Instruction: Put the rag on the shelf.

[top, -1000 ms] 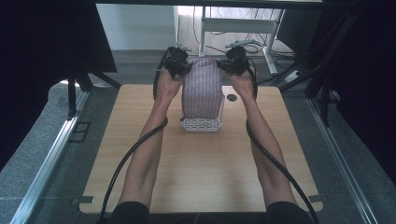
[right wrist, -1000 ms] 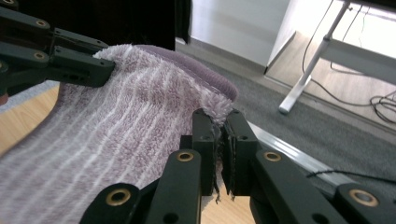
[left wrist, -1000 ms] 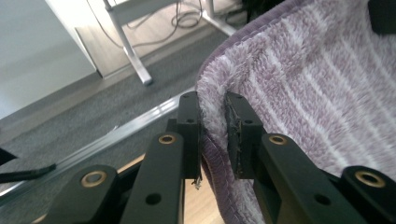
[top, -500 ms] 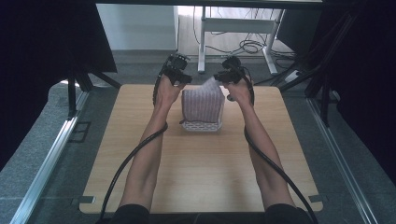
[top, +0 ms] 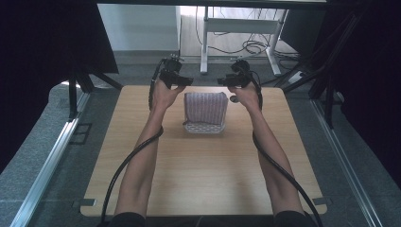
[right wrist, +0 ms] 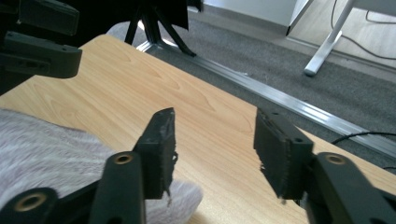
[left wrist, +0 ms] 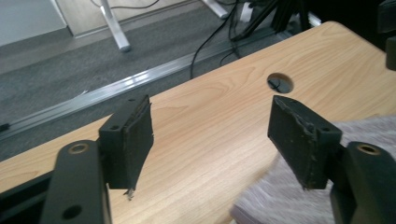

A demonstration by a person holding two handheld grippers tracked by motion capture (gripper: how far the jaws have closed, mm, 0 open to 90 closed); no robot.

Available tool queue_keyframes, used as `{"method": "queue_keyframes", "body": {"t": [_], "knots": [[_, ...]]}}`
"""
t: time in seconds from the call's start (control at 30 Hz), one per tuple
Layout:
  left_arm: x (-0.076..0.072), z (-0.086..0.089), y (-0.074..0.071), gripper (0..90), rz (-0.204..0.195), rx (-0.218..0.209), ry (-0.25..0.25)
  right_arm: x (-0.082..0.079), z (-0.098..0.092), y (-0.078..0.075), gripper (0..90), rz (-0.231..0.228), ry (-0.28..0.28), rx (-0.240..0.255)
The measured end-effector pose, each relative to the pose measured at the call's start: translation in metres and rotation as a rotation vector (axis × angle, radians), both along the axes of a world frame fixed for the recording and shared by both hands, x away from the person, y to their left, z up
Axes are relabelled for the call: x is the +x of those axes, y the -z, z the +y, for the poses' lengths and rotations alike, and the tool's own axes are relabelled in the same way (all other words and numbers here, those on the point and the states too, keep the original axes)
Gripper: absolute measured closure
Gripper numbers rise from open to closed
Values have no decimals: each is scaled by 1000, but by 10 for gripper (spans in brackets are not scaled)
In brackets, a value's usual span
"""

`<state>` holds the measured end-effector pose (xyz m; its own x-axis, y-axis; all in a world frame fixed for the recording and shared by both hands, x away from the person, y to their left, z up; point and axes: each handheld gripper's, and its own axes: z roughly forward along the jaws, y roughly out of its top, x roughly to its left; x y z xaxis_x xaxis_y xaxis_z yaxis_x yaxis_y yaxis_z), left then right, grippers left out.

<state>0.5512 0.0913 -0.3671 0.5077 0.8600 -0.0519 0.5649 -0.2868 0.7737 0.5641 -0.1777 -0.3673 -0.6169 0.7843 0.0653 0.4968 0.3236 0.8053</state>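
Note:
A striped grey-mauve cloth (top: 205, 107) lies folded on a white mesh basket (top: 204, 127) near the far middle of the wooden table (top: 203, 179). My left gripper (top: 180, 80) hovers just beyond the cloth's far left corner, jaws open with nothing between them. My right gripper (top: 228, 81) hovers beyond the far right corner, open and empty too. In the left gripper view the cloth (left wrist: 299, 200) lies under the right jaw, with my left gripper (left wrist: 210, 135) above bare wood. In the right gripper view the cloth (right wrist: 56, 154) lies at lower left of my right gripper (right wrist: 212, 144).
A round cable hole (top: 234, 99) sits in the table beside the right hand, also seen as the hole (left wrist: 280, 83) in the left gripper view. An aluminium rail (top: 45, 161) runs along the left. Desk legs and cables (top: 236, 45) stand on the floor beyond the far edge.
Both grippers let go of the cloth's far edge and moved apart and back. The cloth, earlier stretched out long, now lies folded shorter on the basket.

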Motion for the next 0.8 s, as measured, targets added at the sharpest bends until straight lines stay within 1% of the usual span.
{"method": "queue_keyframes", "body": {"t": [0.07, 0.17, 0.2, 0.27, 0.33, 0.4, 0.53, 0.63, 0.67, 0.7, 0.8], "knots": [[-3, 0, -3, 262, -8, -16, 8, -2, -1, -2, 429, 0, -9, 18], [-9, 0, -6, 195, -15, -26, 24, -7, -1, -5, 380, -4, -22, 38], [-9, 0, -6, 180, -15, -26, 24, -9, -1, -5, 363, -1, -31, 47], [-14, 0, -8, 148, -20, -40, 44, -13, -1, -6, 340, 9, -52, 51], [-18, 1, -9, 138, -19, -52, 58, -17, 0, -6, 316, 1, -60, 51], [-22, 1, -10, 133, -16, -65, 73, -22, -1, -7, 297, 1, -73, 67], [-30, 1, -11, 128, -21, -59, 108, -31, 0, -9, 248, -3, -89, 81], [-38, 0, -12, 125, -29, -64, 131, -40, 0, -10, 214, -14, -108, 86], [-38, 0, -12, 123, -29, -64, 131, -43, 1, -10, 207, -14, -114, 85], [-43, -1, -10, 123, -26, -60, 149, -46, 1, -9, 199, -17, -117, 82], [-52, -3, -8, 119, -26, -38, 167, -54, 1, -7, 165, -13, -134, 76]]}}
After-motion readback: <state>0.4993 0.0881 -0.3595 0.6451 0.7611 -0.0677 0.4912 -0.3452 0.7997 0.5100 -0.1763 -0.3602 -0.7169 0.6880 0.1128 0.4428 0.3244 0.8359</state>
